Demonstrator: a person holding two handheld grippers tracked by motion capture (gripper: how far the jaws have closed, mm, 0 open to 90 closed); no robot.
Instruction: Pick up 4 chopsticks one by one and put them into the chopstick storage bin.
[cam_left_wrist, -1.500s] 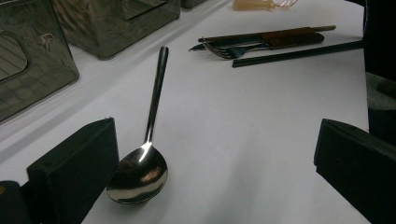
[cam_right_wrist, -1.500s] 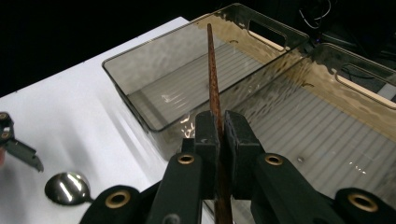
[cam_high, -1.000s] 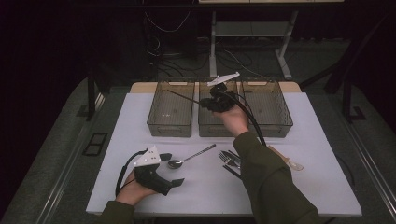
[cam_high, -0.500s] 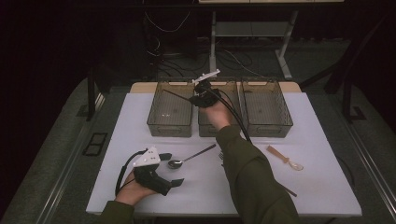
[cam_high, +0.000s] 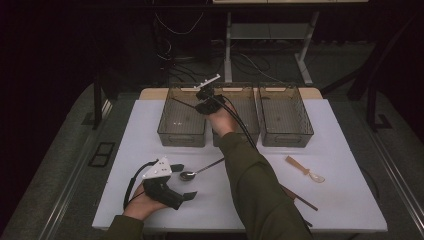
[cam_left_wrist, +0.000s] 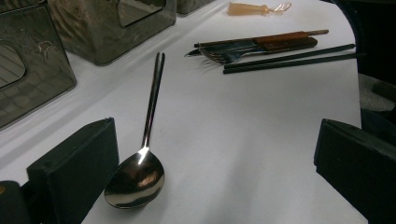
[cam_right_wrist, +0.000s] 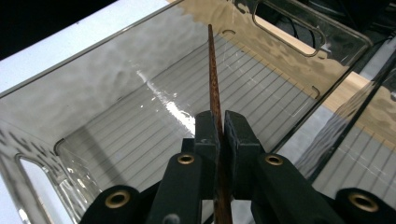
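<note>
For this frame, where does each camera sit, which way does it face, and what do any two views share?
High view: above the person's side, facing forward and down on the white table; both forearms show.
Left gripper view: rides the left gripper, low over the table, open black jaws framing the shiny metal spoon.
Right gripper view: rides the right gripper, looking down into the clear smoky plastic bin, clamping a thin brown wooden chopstick.
Shared: high and left views both show the spoon.
</note>
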